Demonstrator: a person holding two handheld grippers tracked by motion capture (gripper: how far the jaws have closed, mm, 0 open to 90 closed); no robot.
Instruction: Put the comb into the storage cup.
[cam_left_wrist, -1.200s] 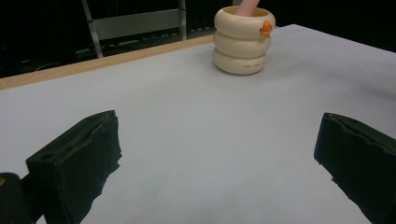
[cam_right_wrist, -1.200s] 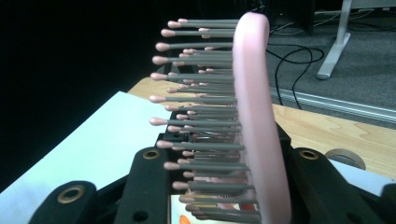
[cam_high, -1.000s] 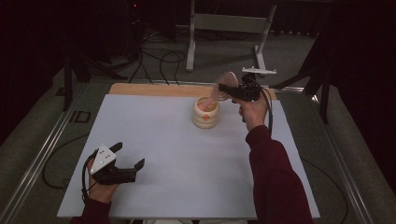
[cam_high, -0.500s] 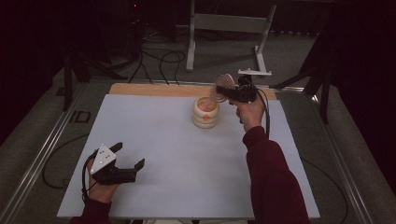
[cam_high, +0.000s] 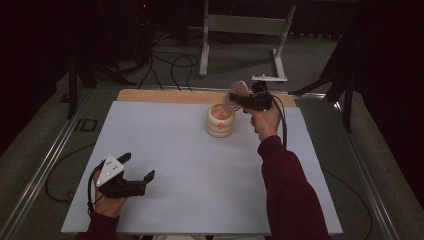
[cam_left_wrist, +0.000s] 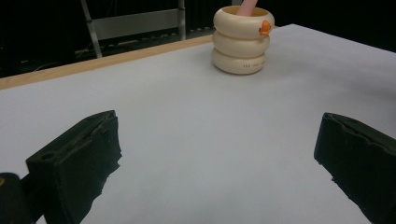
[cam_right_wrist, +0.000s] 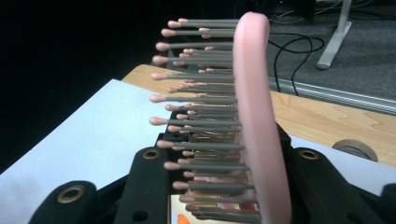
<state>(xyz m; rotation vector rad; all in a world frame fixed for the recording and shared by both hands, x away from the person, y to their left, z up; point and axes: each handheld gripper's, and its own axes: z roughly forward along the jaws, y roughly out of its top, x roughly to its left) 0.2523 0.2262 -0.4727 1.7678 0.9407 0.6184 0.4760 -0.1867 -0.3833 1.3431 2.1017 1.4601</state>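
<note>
Gripping the pink hairbrush (cam_right_wrist: 254, 107) above the cream holder (cam_high: 220, 120), right gripper (cam_high: 248, 100) clamps its head; light, rigid, bristles springy.

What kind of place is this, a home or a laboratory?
Probably a laboratory or recording studio, not a home: a bare white table framed by metal rails, loose cables on grey carpet, and dark curtains all around.

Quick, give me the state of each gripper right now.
Left gripper: open, holding nothing, low over the table.
Right gripper: shut on the pink hairbrush, above the cream holder.
</note>
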